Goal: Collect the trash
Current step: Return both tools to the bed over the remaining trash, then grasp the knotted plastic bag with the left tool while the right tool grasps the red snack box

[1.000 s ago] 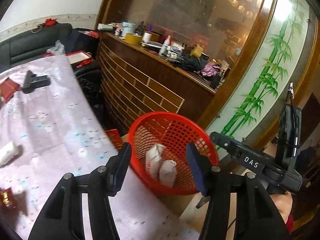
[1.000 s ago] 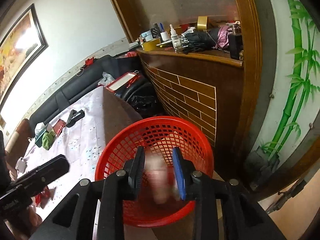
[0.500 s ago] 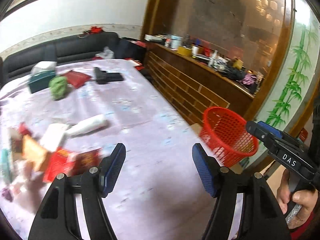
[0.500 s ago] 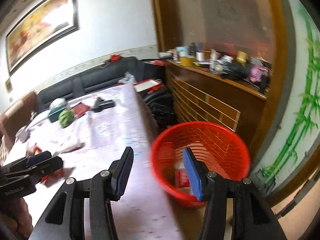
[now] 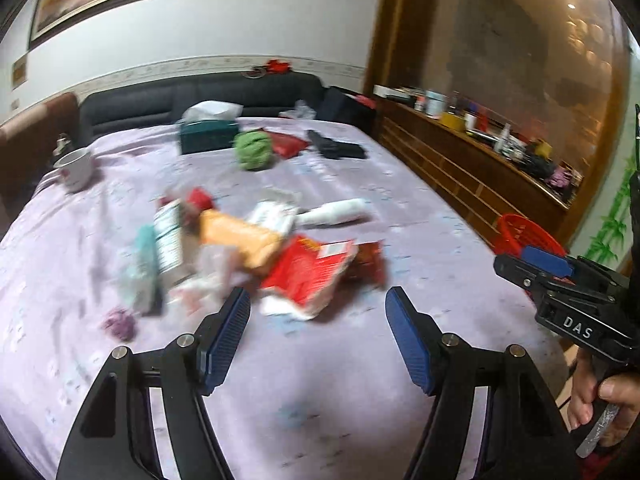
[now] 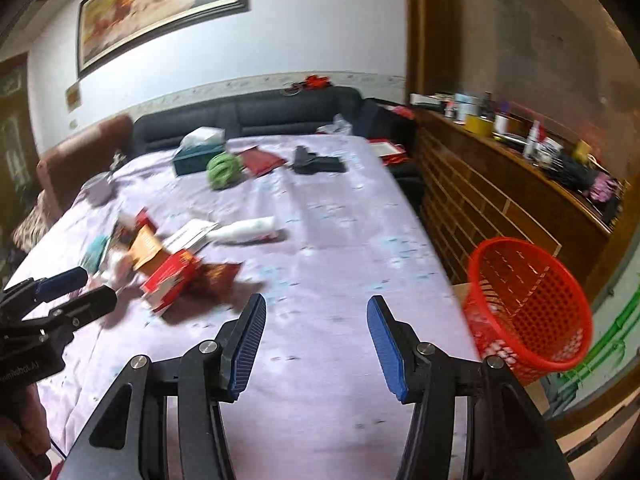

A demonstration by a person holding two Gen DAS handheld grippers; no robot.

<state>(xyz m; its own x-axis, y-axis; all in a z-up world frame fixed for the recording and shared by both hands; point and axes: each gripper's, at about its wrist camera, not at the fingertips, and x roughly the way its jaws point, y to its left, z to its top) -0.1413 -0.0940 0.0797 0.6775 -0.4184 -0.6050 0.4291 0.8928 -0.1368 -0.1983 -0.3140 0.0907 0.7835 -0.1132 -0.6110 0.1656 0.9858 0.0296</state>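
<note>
A blurred heap of trash lies on the lilac tablecloth (image 5: pixel 320 400): a red packet (image 5: pixel 308 276), an orange packet (image 5: pixel 240 240), a white carton (image 5: pixel 166 240) and a white roll (image 5: pixel 336 212). My left gripper (image 5: pixel 318 300) hovers just before the red packet, open, with nothing between its blue pads. My right gripper (image 6: pixel 316 302) is open and empty over bare cloth, with the red packet (image 6: pixel 172 280) to its left. The red mesh basket (image 6: pixel 524 304) stands off the table's right edge with some trash inside. Each gripper shows in the other's view: right gripper (image 5: pixel 560 280), left gripper (image 6: pixel 60 292).
At the far end of the table are a teal tissue box (image 5: pixel 206 136), a green bundle (image 5: pixel 254 150), a red pouch (image 5: pixel 286 144), a black object (image 5: pixel 338 148) and a white mug (image 5: pixel 76 168). A dark sofa (image 5: pixel 240 88) runs behind. A cluttered wooden counter (image 5: pixel 480 140) lines the right side.
Both grippers swung left from the basket to the table's trash heap. The right gripper opened and let go of the blurred item it held over the basket.
</note>
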